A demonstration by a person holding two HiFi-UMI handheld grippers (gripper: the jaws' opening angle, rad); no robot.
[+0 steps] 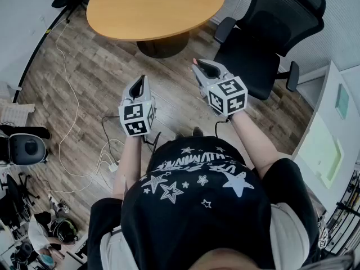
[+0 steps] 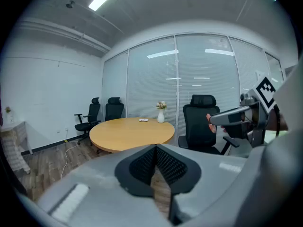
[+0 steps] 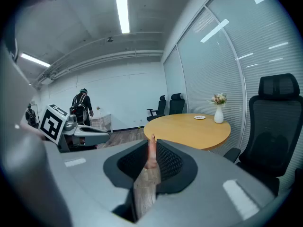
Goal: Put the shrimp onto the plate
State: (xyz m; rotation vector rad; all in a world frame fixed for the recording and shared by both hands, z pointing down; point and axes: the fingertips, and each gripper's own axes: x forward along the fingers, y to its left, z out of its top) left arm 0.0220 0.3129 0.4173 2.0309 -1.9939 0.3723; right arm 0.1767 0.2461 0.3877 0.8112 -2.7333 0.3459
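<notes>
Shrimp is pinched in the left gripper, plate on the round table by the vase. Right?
No: the right gripper holds the shrimp, as the right gripper view shows; the left gripper is shut, empty. The plate is on the round table by the vase.

pink shrimp (image 3: 151, 152), blk chair (image 1: 269, 35), tan table (image 1: 152, 7)

Open floor (image 1: 112, 66) is found ahead of left claw (image 1: 140, 81) and right claw (image 1: 198, 66) toward 12 o'clock, up to the round surface (image 1: 152, 7). At 2 o'clock passage is blocked by an office chair (image 1: 264, 44).
</notes>
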